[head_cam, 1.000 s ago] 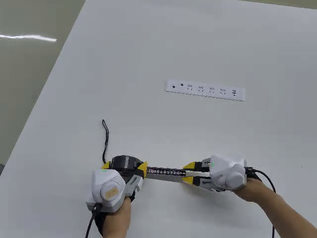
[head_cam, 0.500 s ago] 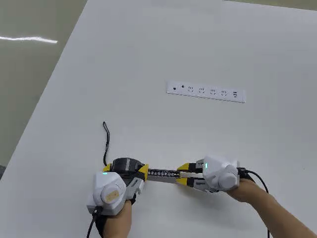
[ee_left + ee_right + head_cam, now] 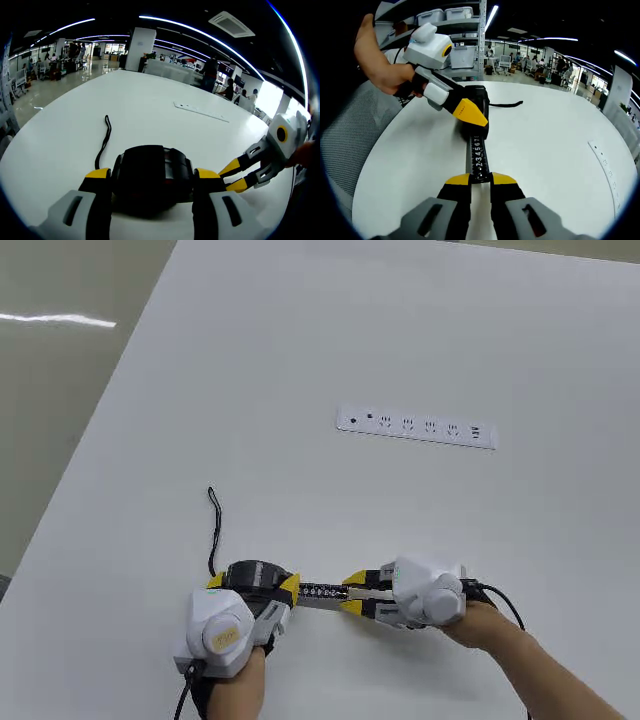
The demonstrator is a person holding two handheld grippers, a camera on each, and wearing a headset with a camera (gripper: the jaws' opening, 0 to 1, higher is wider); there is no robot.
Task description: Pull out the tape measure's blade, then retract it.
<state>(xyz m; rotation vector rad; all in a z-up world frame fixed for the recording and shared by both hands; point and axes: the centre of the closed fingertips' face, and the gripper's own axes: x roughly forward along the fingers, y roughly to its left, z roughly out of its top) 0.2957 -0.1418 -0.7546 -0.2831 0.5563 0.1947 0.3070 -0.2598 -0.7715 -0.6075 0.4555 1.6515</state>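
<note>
Left tool (image 3: 252, 583) clamps the tape measure case (image 3: 151, 172), right tool (image 3: 480, 178) pinches the blade (image 3: 478, 152) drawn from it, close beside.

A white power strip (image 3: 416, 427) lies flat on the white table (image 3: 300, 340).

Two grippers were counted: left gripper (image 3: 252, 583) at near left, right gripper (image 3: 351, 592) just right of it. One tape measure (image 3: 255, 573), near left, with one blade (image 3: 322, 592) and one strap (image 3: 213, 530). One power strip (image 3: 416, 427), farther off to the right. One table (image 3: 300, 340).
</note>
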